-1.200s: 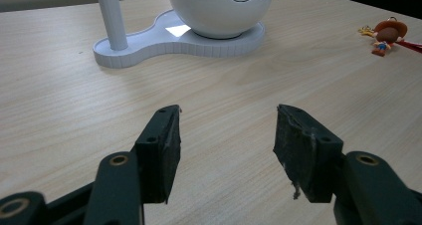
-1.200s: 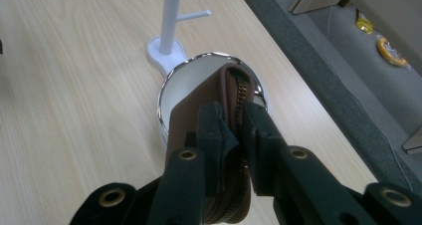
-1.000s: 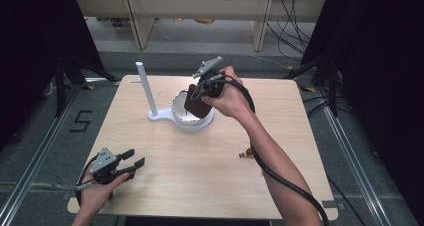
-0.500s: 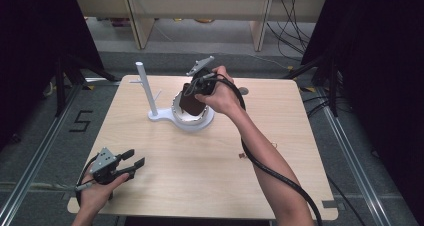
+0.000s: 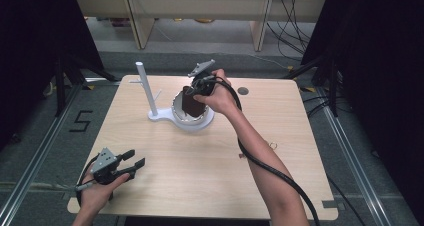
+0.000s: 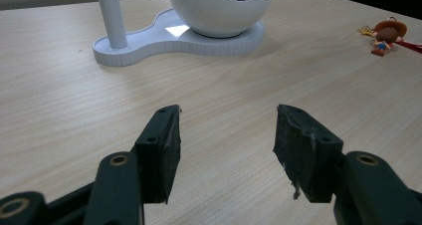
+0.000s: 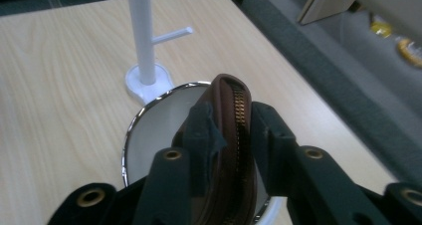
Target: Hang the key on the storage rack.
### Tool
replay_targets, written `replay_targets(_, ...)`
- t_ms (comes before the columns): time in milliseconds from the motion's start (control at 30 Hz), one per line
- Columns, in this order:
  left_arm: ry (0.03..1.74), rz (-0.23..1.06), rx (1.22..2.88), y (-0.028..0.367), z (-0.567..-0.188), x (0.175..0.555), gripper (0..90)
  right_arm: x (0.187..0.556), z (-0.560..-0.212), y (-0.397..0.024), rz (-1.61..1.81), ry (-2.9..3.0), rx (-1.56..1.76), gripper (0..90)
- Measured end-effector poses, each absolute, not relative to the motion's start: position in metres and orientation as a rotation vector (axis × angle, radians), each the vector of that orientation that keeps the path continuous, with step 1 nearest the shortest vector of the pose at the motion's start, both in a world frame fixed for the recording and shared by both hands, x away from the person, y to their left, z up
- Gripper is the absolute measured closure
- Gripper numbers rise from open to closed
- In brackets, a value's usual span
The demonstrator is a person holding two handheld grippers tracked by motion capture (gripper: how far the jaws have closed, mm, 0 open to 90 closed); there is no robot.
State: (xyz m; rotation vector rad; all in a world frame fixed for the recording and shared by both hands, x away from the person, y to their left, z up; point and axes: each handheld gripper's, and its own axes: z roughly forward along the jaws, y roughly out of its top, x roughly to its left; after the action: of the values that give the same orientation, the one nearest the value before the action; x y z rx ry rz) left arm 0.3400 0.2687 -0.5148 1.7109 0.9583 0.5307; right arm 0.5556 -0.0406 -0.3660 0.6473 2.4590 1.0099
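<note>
The right tool (image 5: 192, 93) has a brown zip pouch (image 7: 230, 150) between its two jaws, over the round white bowl (image 5: 177, 106) near the far side of the table (image 5: 210, 171). Its jaws have just been opening, and the right one stands a little off the pouch, so I cannot tell if they squeeze it. The pouch stands on its edge, its bottom down in the bowl. A white pole (image 5: 145, 88) stands beside the bowl on one white base. The left tool (image 5: 134, 162) rests at the near left corner, open and empty. A little toy figure (image 6: 385, 36) lies on the table.

Open tabletop (image 5: 200, 166) between left tool (image 5: 131, 165) and white stand (image 5: 165, 117), its post (image 5: 145, 88) beside the bowl (image 5: 192, 122).
</note>
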Motion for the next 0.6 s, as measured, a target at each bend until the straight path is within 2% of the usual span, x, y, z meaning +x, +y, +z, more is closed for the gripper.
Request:
replay_targets(133,0.968,0.532,1.708,0.270,-0.515,0.339,43.0,0.557,-0.373,-0.045,1.041,2.425,0.735,67.4)
replay_targets(367,0.966,0.531,1.710,0.269,-0.515,0.339,43.0,0.551,-0.365,-0.063,1.071,2.376,0.809,63.5)
replay_targets(600,0.963,0.528,1.710,0.268,-0.516,0.340,42.9,0.538,-0.368,-0.113,1.077,2.378,1.030,55.2)
